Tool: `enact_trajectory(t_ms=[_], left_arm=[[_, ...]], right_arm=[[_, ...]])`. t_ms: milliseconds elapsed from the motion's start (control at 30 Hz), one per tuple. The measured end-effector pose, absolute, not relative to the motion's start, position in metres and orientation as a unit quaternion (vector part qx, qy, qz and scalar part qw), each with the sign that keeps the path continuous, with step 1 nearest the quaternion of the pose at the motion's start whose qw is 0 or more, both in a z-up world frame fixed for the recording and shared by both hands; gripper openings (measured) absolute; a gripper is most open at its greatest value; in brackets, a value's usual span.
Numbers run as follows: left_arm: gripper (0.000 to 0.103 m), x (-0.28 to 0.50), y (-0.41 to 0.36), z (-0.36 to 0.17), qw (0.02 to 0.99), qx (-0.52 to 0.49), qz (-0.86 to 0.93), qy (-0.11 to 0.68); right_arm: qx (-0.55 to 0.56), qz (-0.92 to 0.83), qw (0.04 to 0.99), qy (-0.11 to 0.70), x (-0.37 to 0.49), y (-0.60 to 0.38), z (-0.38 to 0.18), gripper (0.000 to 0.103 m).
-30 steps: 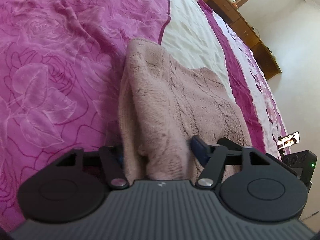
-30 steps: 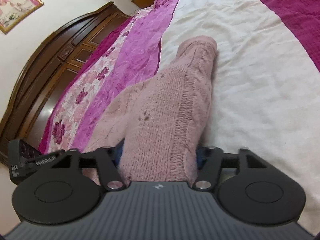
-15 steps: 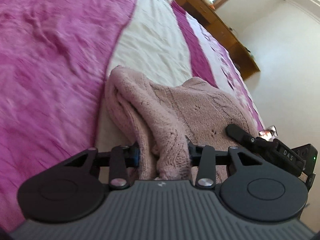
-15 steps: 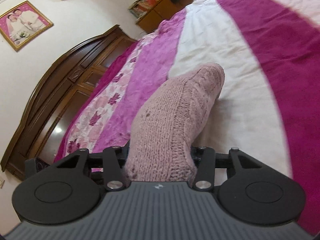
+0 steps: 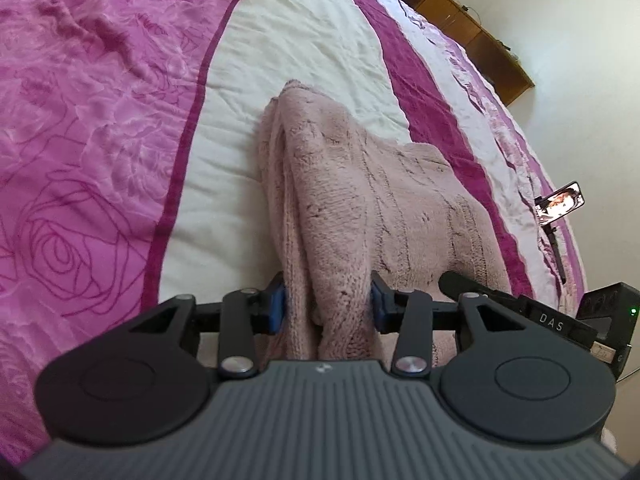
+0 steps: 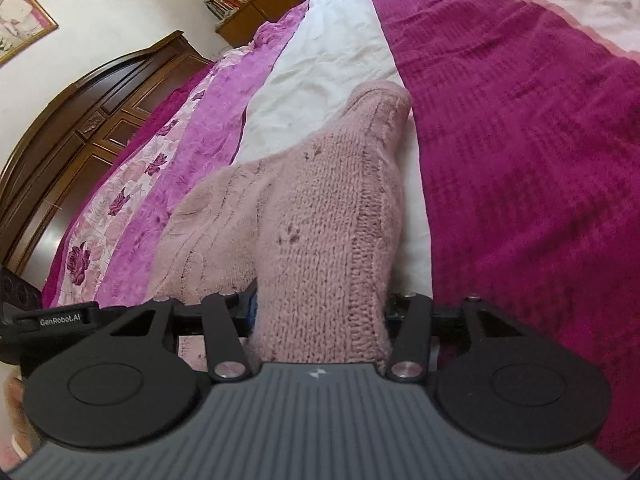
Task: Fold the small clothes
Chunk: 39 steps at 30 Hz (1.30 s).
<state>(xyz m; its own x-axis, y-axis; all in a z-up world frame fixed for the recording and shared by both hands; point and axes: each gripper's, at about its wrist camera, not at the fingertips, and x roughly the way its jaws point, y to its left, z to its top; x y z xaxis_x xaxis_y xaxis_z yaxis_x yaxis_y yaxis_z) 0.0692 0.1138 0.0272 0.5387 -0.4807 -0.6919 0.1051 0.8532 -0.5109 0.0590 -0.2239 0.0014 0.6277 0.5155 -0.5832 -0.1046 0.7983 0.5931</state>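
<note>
One pink knitted sweater lay on the white stripe of the bedspread, between a rose-patterned pink band and a dark magenta band. Its far end rested on the cloth, while its near edge was bunched and raised at two points. The left gripper pinched one bunched fold of the knit, blue pads pressed in against the wool on both sides. The right gripper squeezed the other near portion, a thick roll of knit filling the gap between its fingers; from the left wrist view its black body, lettered DAS, showed just beside the left one, toward the bed's near right edge. Between the two held points the sweater sagged in a shallow fold. Farther out, a dark carved wooden headboard stood at the bed's far left end, and a phone on a stand stood beyond the bed's right edge, near a wooden shelf along the wall.
</note>
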Motion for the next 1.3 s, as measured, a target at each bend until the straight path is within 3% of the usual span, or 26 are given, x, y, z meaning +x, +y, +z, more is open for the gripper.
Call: enact_trajectory(t_ms=[300,533,867,1300], left_arm=[[0.052,0.043,0.105,0.048,0.880,-0.135,-0.137,0.434],[0.051,0.022,0.096,0.056,0.893,-0.102,-0.103,0.426],[0.068,-0.007,0.067,0.048,0.897,-0.055,-0.070,0.433],[0.068,-0.018,0.037,0.026,0.891,0.009,-0.010,0.453]], right_arm=[[0.237,0.169,0.877,0.383,0.040,-0.225,0.013,0.065],[0.194,0.151,0.899,0.363,0.010,-0.222,0.030,0.073],[0.159,0.139,0.914,0.347,-0.033,-0.222,0.037,0.084],[0.140,0.121,0.917,0.354,-0.057,-0.208,0.018,0.089]])
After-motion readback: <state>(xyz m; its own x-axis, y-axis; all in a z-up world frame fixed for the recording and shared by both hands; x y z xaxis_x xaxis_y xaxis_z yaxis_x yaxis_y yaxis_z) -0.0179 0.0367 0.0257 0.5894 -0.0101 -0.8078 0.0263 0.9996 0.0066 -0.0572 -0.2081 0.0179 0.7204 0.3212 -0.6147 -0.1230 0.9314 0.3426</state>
